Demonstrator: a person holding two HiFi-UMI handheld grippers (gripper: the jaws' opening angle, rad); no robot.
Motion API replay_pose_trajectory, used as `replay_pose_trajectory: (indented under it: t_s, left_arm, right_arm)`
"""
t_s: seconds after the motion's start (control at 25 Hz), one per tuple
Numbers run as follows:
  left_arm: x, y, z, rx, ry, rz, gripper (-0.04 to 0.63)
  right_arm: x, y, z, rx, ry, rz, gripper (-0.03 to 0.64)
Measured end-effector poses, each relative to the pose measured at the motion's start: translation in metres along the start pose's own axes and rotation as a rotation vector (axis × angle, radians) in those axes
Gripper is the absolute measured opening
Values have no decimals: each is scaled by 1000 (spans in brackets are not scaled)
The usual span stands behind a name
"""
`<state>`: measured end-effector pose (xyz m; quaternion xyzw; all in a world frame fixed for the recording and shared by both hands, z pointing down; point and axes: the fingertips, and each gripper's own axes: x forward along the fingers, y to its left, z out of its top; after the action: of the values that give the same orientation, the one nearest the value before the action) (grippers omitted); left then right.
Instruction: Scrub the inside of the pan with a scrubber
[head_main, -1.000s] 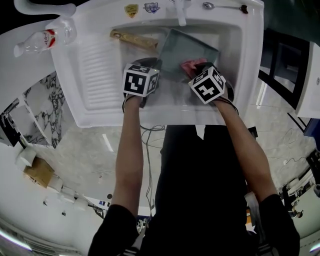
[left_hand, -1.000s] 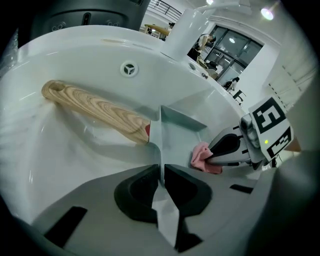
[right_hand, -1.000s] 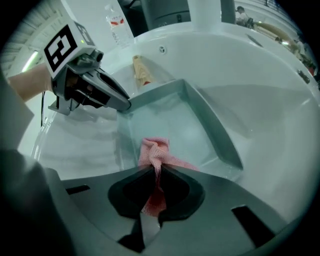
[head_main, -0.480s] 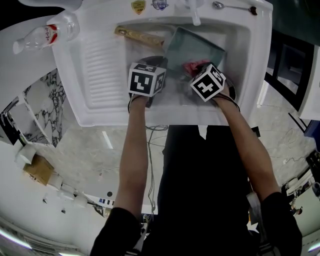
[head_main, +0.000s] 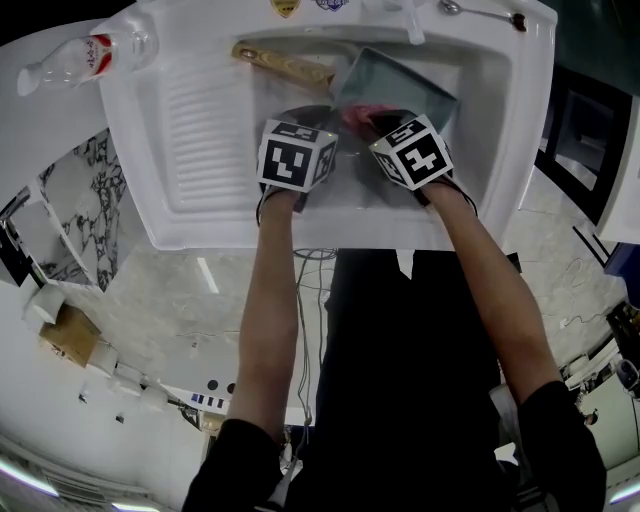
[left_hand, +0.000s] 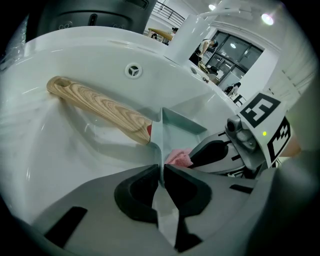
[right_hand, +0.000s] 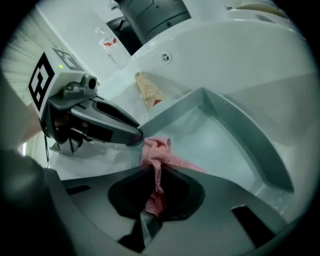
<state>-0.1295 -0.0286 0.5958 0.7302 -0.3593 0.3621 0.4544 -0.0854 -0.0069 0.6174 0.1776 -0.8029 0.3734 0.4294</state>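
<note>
L→R. Clear plastic bottle w/ red label (head_main: 75, 62) lies on its side off the upper-left corner of the white ceramic sink w/ ribbed drainboard (head_main: 200, 120). In the basin: square grey-green metal pan w/ pale wooden handle (head_main: 400, 85), handle pointing left. Left tongs (left_hand: 161, 172) pinched narrow on the pan's thin side wall, near the handle end. Right tongs (right_hand: 154, 187) clamped on pink mesh scrubber cloth (right_hand: 156, 150). Cloth's free end sits inside the pan, on its floor, just beside the left tongs' tip.
</note>
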Motion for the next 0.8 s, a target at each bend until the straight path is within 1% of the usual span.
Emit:
replay_pose_trajectory:
  t_s: [0.24, 0.44, 0.56, 0.68, 0.8]
  left_arm:
    - [0, 0, 0, 5, 3, -10, 61]
    - [-1, 0, -1, 30, 6, 7, 61]
    - [0, 0, 0, 41, 4, 13, 61]
    - [0, 0, 0, 44, 3, 11, 61]
    - [0, 1, 0, 52, 0, 6, 61]
  right_arm:
    - [12, 11, 27, 8, -62, 37, 48]
    - [17, 15, 39, -27, -95, 38, 44]
    - [15, 9, 44, -35, -130, 27, 44]
    - [12, -1, 50, -18, -164, 3, 44]
    - [8, -15, 58, 33, -198, -13, 44]
